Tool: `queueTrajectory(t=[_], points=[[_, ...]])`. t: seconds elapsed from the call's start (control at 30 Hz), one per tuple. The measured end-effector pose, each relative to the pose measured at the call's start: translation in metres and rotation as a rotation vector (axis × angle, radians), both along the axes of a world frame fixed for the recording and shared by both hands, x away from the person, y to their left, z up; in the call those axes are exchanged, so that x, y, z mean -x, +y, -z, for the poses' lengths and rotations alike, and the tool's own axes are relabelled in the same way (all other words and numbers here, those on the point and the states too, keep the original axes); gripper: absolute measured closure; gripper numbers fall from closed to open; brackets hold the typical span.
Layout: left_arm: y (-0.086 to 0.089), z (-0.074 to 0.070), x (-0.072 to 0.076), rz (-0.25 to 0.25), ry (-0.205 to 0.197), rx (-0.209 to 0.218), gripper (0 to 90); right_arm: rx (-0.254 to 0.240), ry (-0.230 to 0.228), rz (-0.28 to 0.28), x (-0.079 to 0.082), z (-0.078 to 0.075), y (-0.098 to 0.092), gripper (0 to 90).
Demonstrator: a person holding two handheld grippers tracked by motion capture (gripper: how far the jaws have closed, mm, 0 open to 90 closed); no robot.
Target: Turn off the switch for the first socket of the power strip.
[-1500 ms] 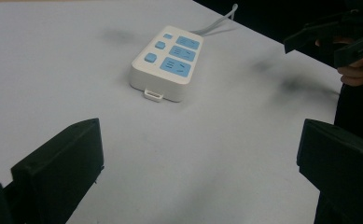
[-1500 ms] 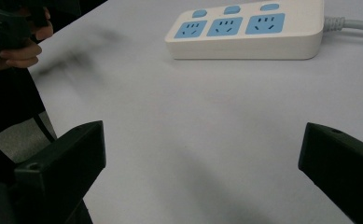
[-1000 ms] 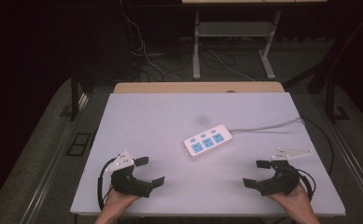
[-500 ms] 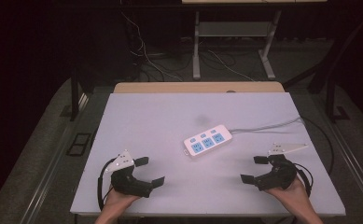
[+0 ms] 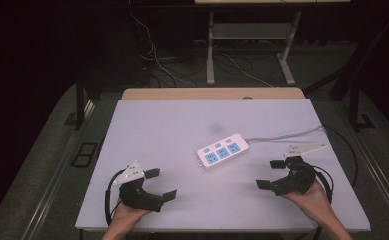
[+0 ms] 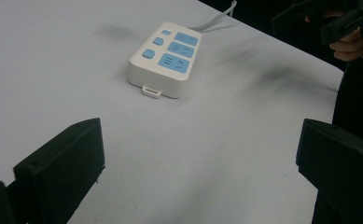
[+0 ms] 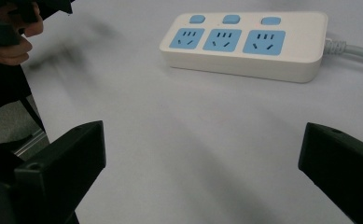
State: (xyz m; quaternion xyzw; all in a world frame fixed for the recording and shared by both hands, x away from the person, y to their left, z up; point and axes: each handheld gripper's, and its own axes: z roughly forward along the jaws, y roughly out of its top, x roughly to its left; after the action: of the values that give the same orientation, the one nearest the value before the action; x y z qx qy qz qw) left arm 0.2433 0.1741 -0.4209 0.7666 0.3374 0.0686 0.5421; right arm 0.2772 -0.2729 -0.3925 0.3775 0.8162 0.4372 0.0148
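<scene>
A pale lilac-grey rectangular worktop (image 5: 182, 130) carries one white plastic power strip (image 5: 222, 150), lying slightly right of centre and turned at a slant. The strip has three blue socket faces in a row and three small blue switch buttons beside them, one per socket. A single grey cable (image 5: 287, 135) leaves its far end and runs to the right edge of the worktop. A small white hanging tab sticks out of the strip's near end, seen in the left gripper view.

Two black hand-held tongs sit near the front edge, one in each of the person's hands. The left tongs (image 5: 159, 184) are at the front left, well apart from the strip, with both jaws spread wide and nothing between them. The right tongs (image 5: 269, 174) are at the front right, near the strip but not touching it, jaws likewise spread wide and empty. Each carries one pale grey three-cornered plate on top.

In the left gripper view the strip (image 6: 166, 57) lies ahead on bare worktop, with the other tongs far off at the upper right. In the right gripper view the strip (image 7: 247, 44) lies ahead, its sockets facing up.

Behind the worktop, one strip of light wooden board (image 5: 212, 94) borders its far edge; past it, on the dark floor, lie loose cables and the metal legs of another table.
</scene>
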Motion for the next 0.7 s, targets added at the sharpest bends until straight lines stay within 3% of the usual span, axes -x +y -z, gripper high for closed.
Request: queueTrajectory(t=[0.7], points=[[0.001,0.0,-0.001,-0.001,-0.001,-0.004,0.0,0.03,-0.009,-0.041,-0.028,-0.025,0.012,0.4]])
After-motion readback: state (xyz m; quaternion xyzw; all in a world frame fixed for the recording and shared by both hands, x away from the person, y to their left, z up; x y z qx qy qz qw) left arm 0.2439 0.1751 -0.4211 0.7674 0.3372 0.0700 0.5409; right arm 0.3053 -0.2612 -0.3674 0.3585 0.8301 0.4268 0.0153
